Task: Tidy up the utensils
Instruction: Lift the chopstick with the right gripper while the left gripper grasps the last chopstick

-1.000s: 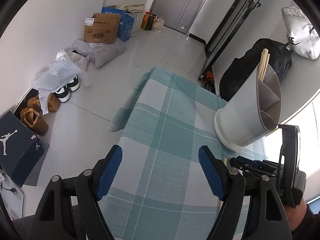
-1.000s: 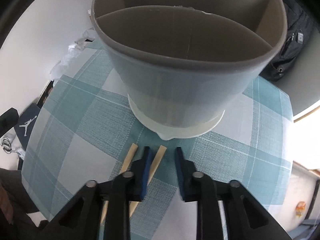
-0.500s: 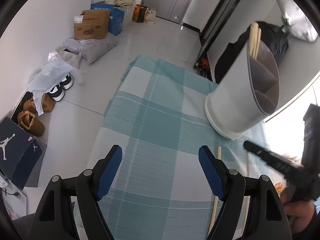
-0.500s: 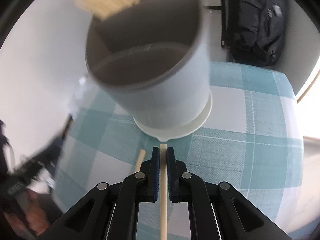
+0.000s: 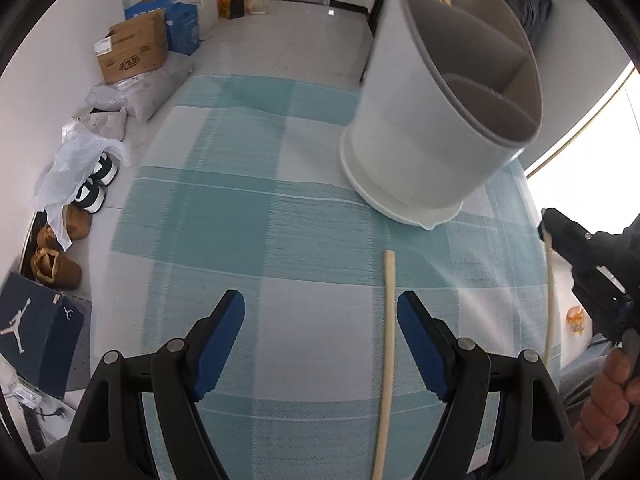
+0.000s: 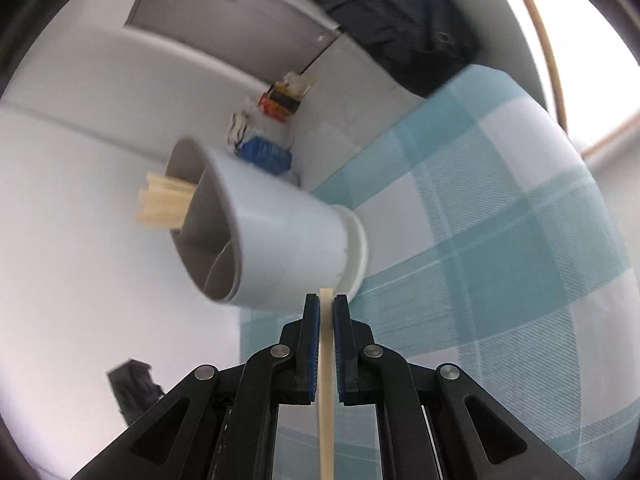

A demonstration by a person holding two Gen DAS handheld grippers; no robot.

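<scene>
Your right tongs (image 6: 327,320) are pinching one chopstick (image 6: 325,392) near its top end; the stick runs back between the pads & hangs down below them. Your left tongs (image 5: 320,340) are spread wide w/ nothing between the pads pressed, hovering over the checked cloth on the counter (image 5: 224,216).

The second chopstick (image 5: 387,344) lies flat on the cloth just inside the left tongs' right pad, pointing ahead toward the holder (image 5: 444,120). The holder stands ahead & to the right of the left tongs, divided into compartments, w/ other chopsticks (image 6: 164,202) already poking out of the far one.

Risks, as I judge them: the grip on the held stick is close to one end, so the long free part can swing & catch the holder's rim or a divider, or drop into the wrong compartment. A hard knock could tip the holder. The loose stick may roll on the cloth if the left pads nudge it instead of closing squarely.

Views: the left view alone shows the loose stick on the cloth & your right hand (image 5: 608,408) on its trigger; the right view alone shows the pads clamped on the stick, though it's blurred.
</scene>
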